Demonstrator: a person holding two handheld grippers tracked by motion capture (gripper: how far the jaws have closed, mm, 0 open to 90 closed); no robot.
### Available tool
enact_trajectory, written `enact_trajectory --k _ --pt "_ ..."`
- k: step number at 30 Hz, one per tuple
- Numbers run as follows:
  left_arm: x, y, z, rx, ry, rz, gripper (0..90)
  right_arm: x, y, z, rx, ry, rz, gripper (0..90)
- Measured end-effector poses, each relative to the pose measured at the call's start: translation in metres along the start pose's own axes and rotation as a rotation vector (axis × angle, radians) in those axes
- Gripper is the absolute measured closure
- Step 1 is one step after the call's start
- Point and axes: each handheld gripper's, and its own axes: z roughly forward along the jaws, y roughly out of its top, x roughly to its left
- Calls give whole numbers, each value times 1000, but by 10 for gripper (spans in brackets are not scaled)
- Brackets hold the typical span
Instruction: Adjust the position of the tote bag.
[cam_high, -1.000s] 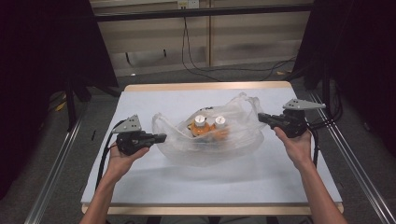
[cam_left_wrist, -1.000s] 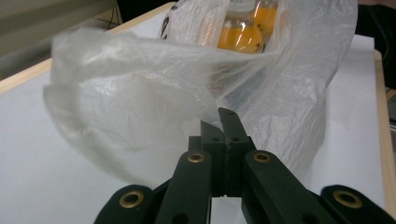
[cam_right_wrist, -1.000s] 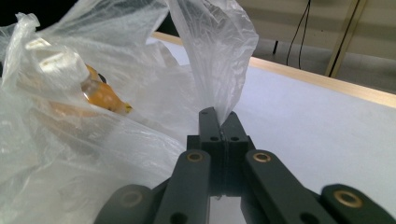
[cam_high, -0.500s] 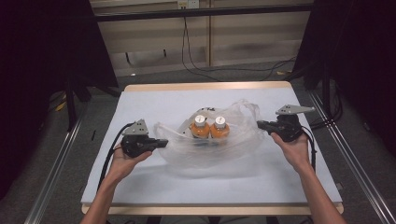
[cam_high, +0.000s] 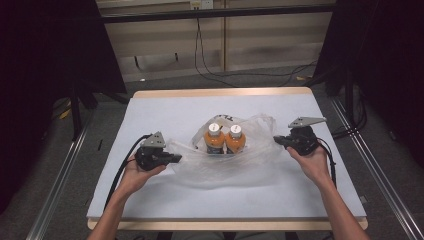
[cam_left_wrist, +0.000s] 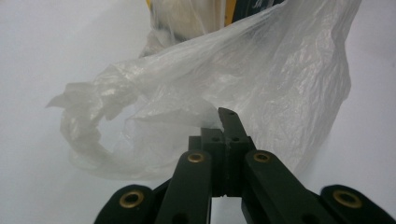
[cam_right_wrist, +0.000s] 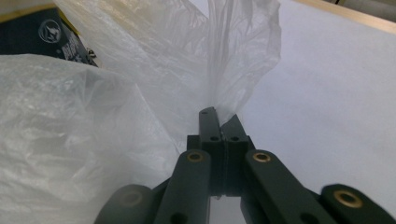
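A clear plastic bag (cam_high: 225, 167) lies slack in the middle of the white table (cam_high: 165, 110). Two orange bottles (cam_high: 225, 142) with white caps stand upright side by side inside it. My left gripper (cam_high: 174, 159) is shut on the bag's left edge, low over the table. My right gripper (cam_high: 278, 141) is shut on the bag's right edge. In the left gripper view the shut left gripper (cam_left_wrist: 225, 125) pinches crinkled bag film (cam_left_wrist: 261, 70). In the right gripper view the right gripper (cam_right_wrist: 217, 122) clamps a gathered fold of the bag (cam_right_wrist: 140, 70); a dark yellow-edged label (cam_right_wrist: 42, 32) shows behind the film.
A wooden rim (cam_high: 225, 92) borders the table's far side. Metal rails (cam_high: 60, 175) run along the floor on both sides, and cables (cam_high: 210, 65) lie on the floor beyond the table. Bare tabletop lies in front of the bag and behind it.
Both hands have sunk toward the table with the bag's edges still pinched. The bag has gone from stretched and raised to slack, and the bottles now rest lower on the table.
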Motion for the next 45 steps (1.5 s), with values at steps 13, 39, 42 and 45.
enact_trajectory --k 13,39,42,45 --pt "-2 -7 15 97 -34 11 900 2 -15 24 123 -16 -41 900" --pt "-7 -17 22 100 -39 -29 684 -6 -30 21 67 1 48 555" --pt "-9 -14 16 62 -37 -55 591 -8 -27 13 10 7 65 434" --pt "-12 -8 8 20 -39 -63 486 -8 -23 5 -22 -10 65 329"
